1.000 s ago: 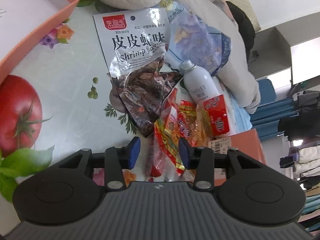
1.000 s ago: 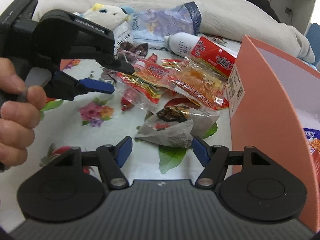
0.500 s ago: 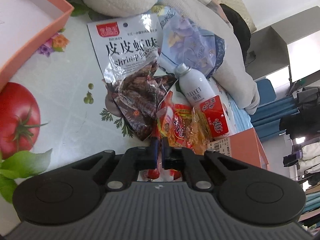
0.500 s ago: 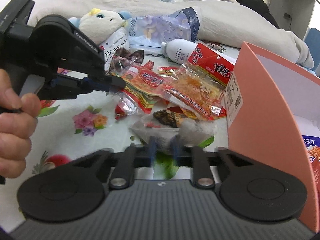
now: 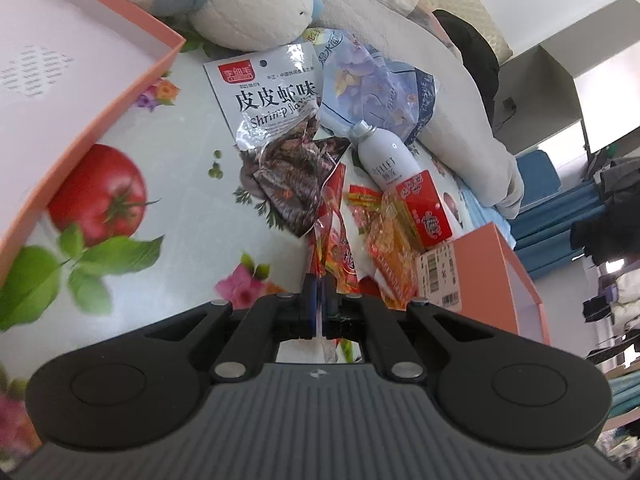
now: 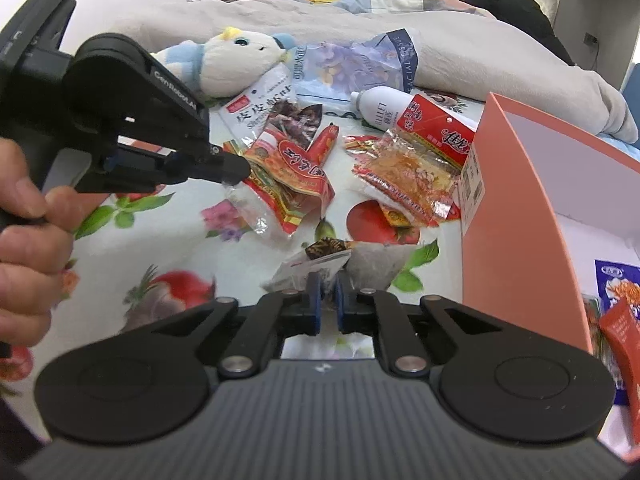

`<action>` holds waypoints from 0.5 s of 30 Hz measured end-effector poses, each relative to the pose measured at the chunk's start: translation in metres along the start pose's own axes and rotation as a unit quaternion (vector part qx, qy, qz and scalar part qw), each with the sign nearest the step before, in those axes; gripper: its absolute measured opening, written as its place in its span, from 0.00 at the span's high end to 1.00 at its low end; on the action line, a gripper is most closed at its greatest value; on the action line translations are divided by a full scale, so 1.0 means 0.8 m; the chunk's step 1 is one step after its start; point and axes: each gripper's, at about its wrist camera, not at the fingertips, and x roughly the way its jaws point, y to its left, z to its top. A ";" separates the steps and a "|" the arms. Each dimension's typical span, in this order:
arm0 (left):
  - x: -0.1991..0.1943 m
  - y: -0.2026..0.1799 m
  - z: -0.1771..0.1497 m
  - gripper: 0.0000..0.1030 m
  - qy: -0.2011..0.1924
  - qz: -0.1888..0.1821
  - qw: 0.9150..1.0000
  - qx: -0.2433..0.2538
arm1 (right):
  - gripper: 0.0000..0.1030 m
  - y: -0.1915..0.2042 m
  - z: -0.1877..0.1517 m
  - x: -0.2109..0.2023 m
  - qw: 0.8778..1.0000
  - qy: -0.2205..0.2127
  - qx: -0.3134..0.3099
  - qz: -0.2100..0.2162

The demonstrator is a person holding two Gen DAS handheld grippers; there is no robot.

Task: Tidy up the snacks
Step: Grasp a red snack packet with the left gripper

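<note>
Two grippers, two catches: the left gripper (image 5: 319,292) has clamped shut on one red snack packet (image 6: 288,168), mid-frame. Lower centre, the right gripper (image 6: 325,304) pinches one pale packet (image 6: 320,264); one white bottle (image 6: 380,106) lies upper centre.

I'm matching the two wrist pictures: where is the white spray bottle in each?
Left wrist view: the white spray bottle lies right of centre, upper half, beside the shrimp snack bag.
Right wrist view: white spray bottle, upper middle, behind the red-topped packet.
Shared landmark: the plush toy.
</note>
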 end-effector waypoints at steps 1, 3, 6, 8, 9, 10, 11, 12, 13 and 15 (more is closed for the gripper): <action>-0.006 -0.001 -0.004 0.98 -0.002 0.001 1.000 0.004 | 0.91 0.001 -0.002 -0.004 1.000 0.000 0.000 0.001; -0.018 -0.001 -0.013 0.98 -0.005 0.003 1.000 0.008 | 0.91 0.004 -0.007 -0.013 1.000 -0.001 0.000 0.004; -0.039 0.001 -0.027 0.98 -0.010 0.003 1.000 0.007 | 0.91 0.007 -0.013 -0.024 1.000 -0.002 0.005 0.011; -0.052 0.004 -0.036 0.98 -0.013 0.003 1.000 0.002 | 0.91 0.009 -0.017 -0.034 1.000 -0.002 0.009 0.015; -0.058 0.006 -0.040 0.98 -0.012 0.002 1.000 -0.003 | 0.91 0.011 -0.019 -0.038 1.000 -0.001 0.010 0.018; -0.065 0.008 -0.045 0.98 -0.013 0.002 1.000 -0.006 | 0.91 0.012 -0.021 -0.042 1.000 -0.001 0.009 0.020; -0.073 0.009 -0.051 0.98 -0.015 0.003 1.000 -0.005 | 0.91 0.014 -0.023 -0.047 1.000 -0.001 0.010 0.022; -0.079 0.009 -0.055 0.98 -0.016 0.007 1.000 -0.001 | 0.91 0.017 -0.025 -0.052 1.000 -0.002 0.011 0.024; -0.085 0.009 -0.061 0.98 -0.018 0.013 1.000 0.003 | 0.91 0.018 -0.026 -0.056 1.000 -0.001 0.012 0.027; -0.100 0.011 -0.073 0.98 -0.019 0.022 1.000 0.006 | 0.91 0.022 -0.030 -0.065 0.999 0.000 0.015 0.033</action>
